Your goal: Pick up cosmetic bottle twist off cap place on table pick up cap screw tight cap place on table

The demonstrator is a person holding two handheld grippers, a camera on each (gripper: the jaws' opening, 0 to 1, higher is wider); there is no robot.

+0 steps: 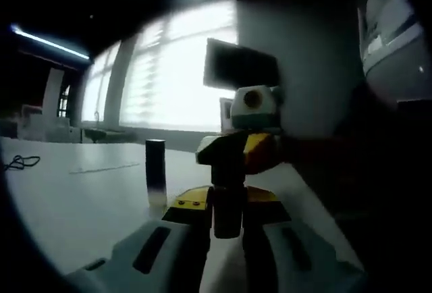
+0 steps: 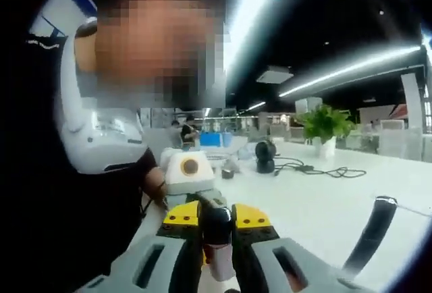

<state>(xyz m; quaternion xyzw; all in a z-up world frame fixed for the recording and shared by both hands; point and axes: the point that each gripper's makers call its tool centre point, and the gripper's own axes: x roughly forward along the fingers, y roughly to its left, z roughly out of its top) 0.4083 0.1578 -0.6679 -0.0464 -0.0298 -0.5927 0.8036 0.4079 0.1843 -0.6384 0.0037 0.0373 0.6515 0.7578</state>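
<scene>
A small cosmetic bottle (image 1: pixel 226 215) is held in the air between the two grippers, which face each other. In the left gripper view my left gripper (image 1: pixel 226 231) is shut on its dark end, and the right gripper (image 1: pixel 227 200) with yellow tips meets it from ahead. In the right gripper view my right gripper (image 2: pixel 217 258) is shut on the bottle's (image 2: pixel 217 232) pale end, with the left gripper (image 2: pixel 216 213) opposite. I cannot tell which end is the cap. A second dark cylinder (image 1: pixel 155 171) with a pale base stands upright on the table, also seen at the right edge as the cylinder (image 2: pixel 373 235).
The white table (image 1: pixel 74 192) stretches left and ahead. A black cable (image 1: pixel 20 163) lies at its far left. In the right gripper view a potted plant (image 2: pixel 324 125), a cable (image 2: pixel 317 169) and a black round device (image 2: pixel 264 154) sit far back. A person's body (image 2: pixel 108 192) is close on the left.
</scene>
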